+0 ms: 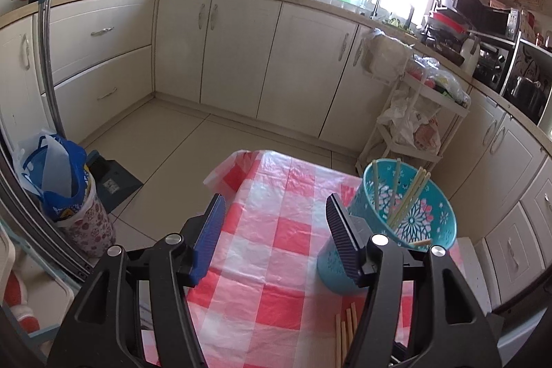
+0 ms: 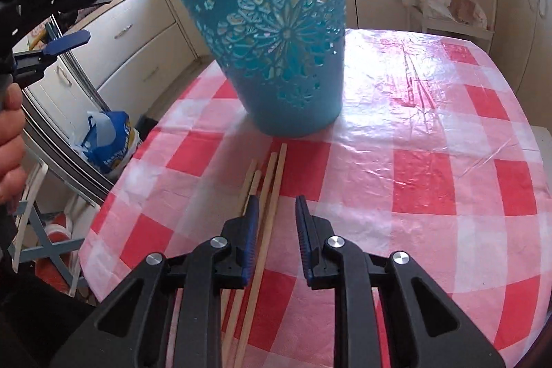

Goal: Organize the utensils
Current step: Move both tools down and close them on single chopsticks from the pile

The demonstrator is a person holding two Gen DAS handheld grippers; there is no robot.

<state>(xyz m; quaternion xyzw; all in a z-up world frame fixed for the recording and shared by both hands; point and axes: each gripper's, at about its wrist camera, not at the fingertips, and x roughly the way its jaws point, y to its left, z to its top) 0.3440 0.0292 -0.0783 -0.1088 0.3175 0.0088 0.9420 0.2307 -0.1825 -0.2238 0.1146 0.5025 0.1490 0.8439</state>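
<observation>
Red-and-white checked plastic covers the table [image 2: 431, 140], and its left edge drops out of sight toward the floor. Far left in the right wrist view, the left gripper [image 2: 77, 14] pokes in, cut off by the frame, with fingers of the person's hand [image 2: 10, 140] just showing at the edge. In its own view that left gripper [image 1: 276, 230] is spread wide with nothing between its pads, raised above the cloth. Moving right, loose chopsticks [image 2: 265, 206] lie side by side on the table, near ends hidden under the right gripper [image 2: 277, 230]; how many there are is hard to count. That gripper sits partly apart, holding nothing, its left pad just over the sticks. Beyond them stands the teal cut-out basket [image 2: 286, 57], leaning in the fisheye. From the left wrist view the basket [image 1: 410, 212] holds several chopsticks [image 1: 410, 195], lower ends lost inside.
</observation>
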